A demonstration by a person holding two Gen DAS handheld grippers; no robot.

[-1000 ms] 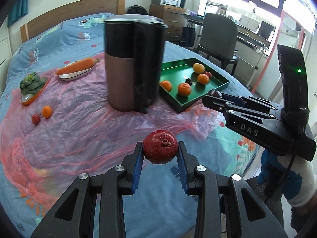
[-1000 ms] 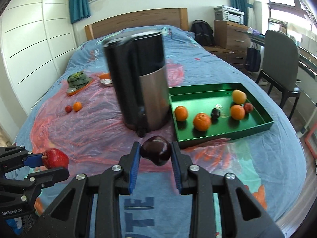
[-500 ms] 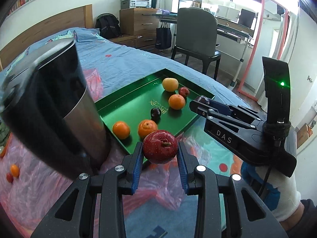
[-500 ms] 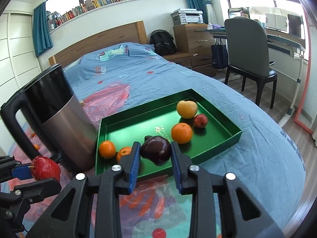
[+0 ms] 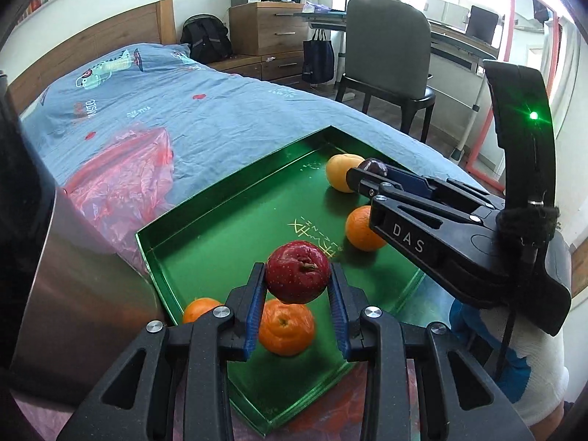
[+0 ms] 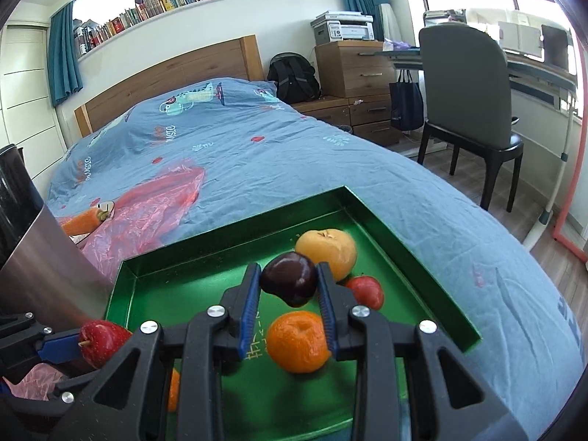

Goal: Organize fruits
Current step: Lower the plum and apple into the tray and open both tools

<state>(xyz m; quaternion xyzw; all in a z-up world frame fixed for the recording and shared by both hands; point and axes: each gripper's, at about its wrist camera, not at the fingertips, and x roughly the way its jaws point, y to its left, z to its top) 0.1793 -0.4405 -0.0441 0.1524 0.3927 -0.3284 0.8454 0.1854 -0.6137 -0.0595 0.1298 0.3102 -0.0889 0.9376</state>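
Two grippers are loaded, and you hold both over the green tray [image 5: 235, 198]. Your left gripper [image 5: 297, 308] has its ribbed blue pads [image 5: 253, 312] pressed against a red apple [image 5: 297, 271], a round, finely speckled fruit with a dry brown stem pit turned toward the camera. It hangs above the near end of the tray, over a dimpled orange [image 5: 286, 327] lying on the tray floor; a second orange [image 5: 200, 308] sits in the near corner beside the tray wall.

Your right gripper [image 6: 288, 303] is clamped the same way on a dark plum [image 6: 290, 282], glossy and almost black-purple, slightly lopsided at its lower end. It hangs above the far half of the tray, over another orange [image 6: 297, 341]. Just behind it lie a matte yellow apple [image 6: 330, 248] and a small smooth red fruit [image 6: 367, 290], close together near the right-hand wall.

The tray is rectangular sheet metal with low upright walls, a shiny lacquered floor and gold lettering [image 5: 312, 229] at its middle. It rests on the bed [image 6: 257, 154], whose blue cotton cover is lightly creased. A crinkled pink plastic sheet [image 5: 125, 180] is spread under and beside the tray. Just left of the tray stands a tall cylindrical kettle [image 5: 62, 286], brushed steel below and black plastic above.
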